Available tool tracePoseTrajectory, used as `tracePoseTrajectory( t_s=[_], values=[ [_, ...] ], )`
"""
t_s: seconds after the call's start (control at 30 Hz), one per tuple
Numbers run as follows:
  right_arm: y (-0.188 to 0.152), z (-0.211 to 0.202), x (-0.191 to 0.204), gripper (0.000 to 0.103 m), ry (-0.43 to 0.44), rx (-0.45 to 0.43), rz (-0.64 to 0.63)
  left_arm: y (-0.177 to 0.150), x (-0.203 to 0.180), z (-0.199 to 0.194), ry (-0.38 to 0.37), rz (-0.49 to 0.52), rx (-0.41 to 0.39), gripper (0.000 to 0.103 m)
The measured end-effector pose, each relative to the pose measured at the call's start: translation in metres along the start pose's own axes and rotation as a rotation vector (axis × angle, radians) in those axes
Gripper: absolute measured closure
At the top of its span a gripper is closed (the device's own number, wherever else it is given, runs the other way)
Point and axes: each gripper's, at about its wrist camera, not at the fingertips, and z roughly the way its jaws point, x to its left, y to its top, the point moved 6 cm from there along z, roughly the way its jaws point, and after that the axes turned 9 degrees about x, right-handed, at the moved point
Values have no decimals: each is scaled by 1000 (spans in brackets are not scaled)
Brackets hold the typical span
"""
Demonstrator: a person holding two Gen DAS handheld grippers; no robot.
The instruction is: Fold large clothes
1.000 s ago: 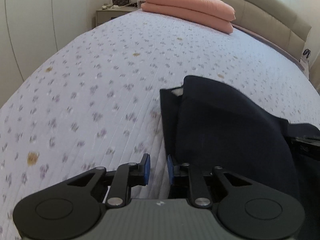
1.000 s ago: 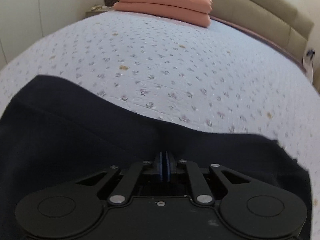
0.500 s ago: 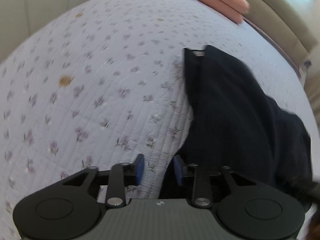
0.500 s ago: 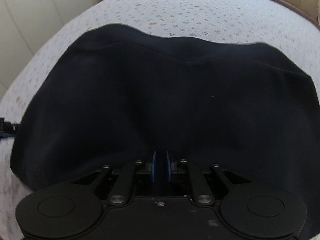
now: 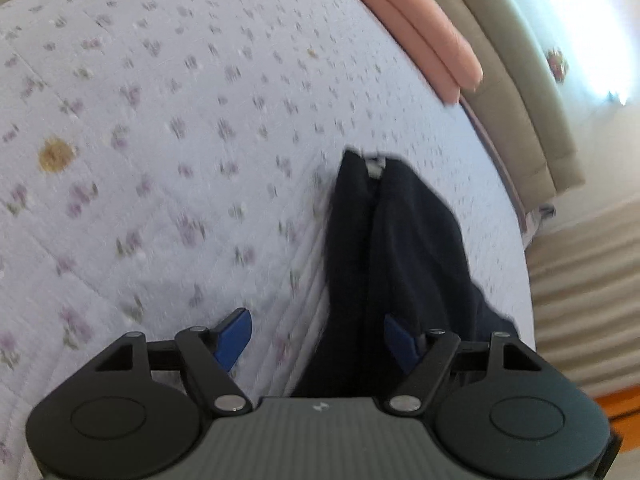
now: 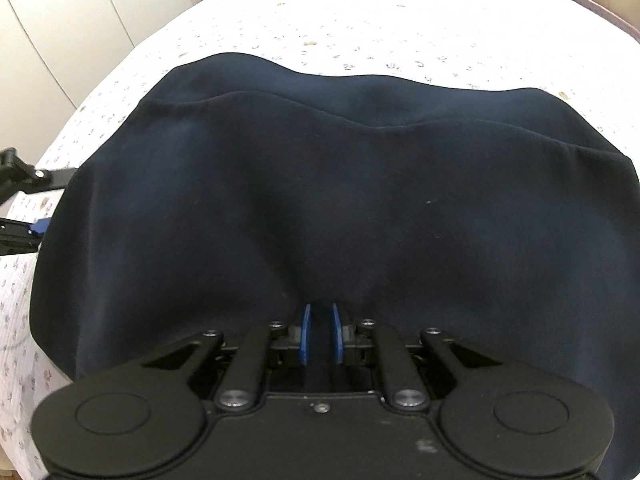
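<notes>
A dark navy garment is seen lying folded on a bed covered by a pale quilted bedspread printed with small flowers. In the right wrist view the garment fills most of the picture, its far edge doubled so that one layer's hem runs just inside the other's. Bare bedspread is visible beyond it and along its left side.

The right tool is held at the garment's near edge, pointing steeply down. Its blue pads are drawn close together, with a narrow strip of navy cloth pinched between them (the fabric bunches slightly toward the grip).

The left tool is found at the left end of the garment, and its jaws are opening. One blue pad stands over the bedspread, the other over the dark cloth, and the two are well apart. The folded edge of the garment lies between them, but neither pad is seen pressing on it. In this view the garment is seen end-on as a narrow dark strip running away from the tool, with a small pale label showing at its far tip. The same tool appears at the left border of the right wrist view, just beside the garment's left edge.

At the far end of the bed, two pink pillows are stacked against a beige padded headboard. A yellowish spot is marked on the bedspread, well to the left of the garment. White wardrobe doors are seen beyond the bed's left side.
</notes>
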Motion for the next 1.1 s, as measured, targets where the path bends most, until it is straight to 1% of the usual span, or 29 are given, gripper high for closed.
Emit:
tracePoseTrajectory(
  t_s=[0.03, 0.07, 0.1, 0.13, 0.17, 0.23, 0.27, 0.3, 0.33, 0.4, 0.43, 0.47, 0.53, 0.6, 0.63, 0.67, 0.7, 0.77, 0.8, 0.87, 0.97, 1.0, 1.07, 1.1],
  values=[
    [1, 1, 0, 90, 3, 3, 4, 1, 2, -4, -12, -7, -7, 27],
    [1, 0, 0, 90, 4, 5, 6, 0, 2, -7, -26, -8, -4, 21],
    [2, 1, 0, 90, 4, 6, 6, -2, 2, -8, -47, -2, 14, 16],
    [2, 2, 0, 90, 3, 6, 3, -8, 0, -5, -63, 12, 49, 8],
    [2, 2, 1, 90, 1, 5, 0, -12, -2, -2, -54, 28, 78, 5],
    [2, 2, 2, 90, -1, 2, -1, -23, -6, 13, -27, 99, 159, 6],
    [2, 2, 1, 90, 0, 1, 2, -26, -9, 17, -31, 129, 168, 6],
    [2, 1, 1, 90, 0, 0, 4, -27, -12, 21, -33, 159, 158, 6],
    [1, 0, 1, 90, 0, -2, 4, -28, -12, 23, -40, 171, 154, 8],
    [1, -4, 0, 89, 7, -15, 8, -25, -16, 32, -56, 191, 150, 22],
    [0, -8, -1, 89, 13, -33, 20, -22, -19, 38, -58, 207, 155, 34],
    [-1, -14, -2, 88, 18, -55, 35, -20, -22, 43, -52, 225, 158, 41],
    [-2, -26, -2, 88, 24, -104, 67, -14, -25, 49, -68, 243, 163, 44],
    [-4, -31, 0, 88, 6, -123, 75, -14, -22, 49, -91, 240, 180, 49],
    [-6, -30, 1, 88, -12, -116, 72, -17, -20, 47, -101, 239, 194, 53],
    [-10, -27, 3, 88, -28, -99, 66, -21, -18, 45, -114, 233, 211, 55],
    [-16, -21, 4, 89, -27, -80, 60, -26, -16, 42, -126, 226, 220, 56],
    [-21, -16, 4, 88, -24, -80, 57, -35, -11, 40, -155, 191, 230, 59],
    [-21, -14, 3, 88, -19, -84, 56, -37, -10, 41, -159, 175, 222, 61],
    [-19, -11, -1, 89, 8, -89, 76, -39, -13, 46, -170, 162, 227, 78],
    [-20, -11, -9, 89, 50, -93, 93, -41, -32, 49, -165, 188, 213, 82],
    [-21, -12, -11, 89, 60, -96, 86, -41, -41, 44, -186, 187, 197, 82],
    [-24, -10, -16, 89, 88, -100, 86, -40, -60, 29, -286, 152, 163, 83],
    [-24, -9, -20, 89, 111, -100, 97, -41, -70, 23, -313, 154, 147, 83]
  ],
)
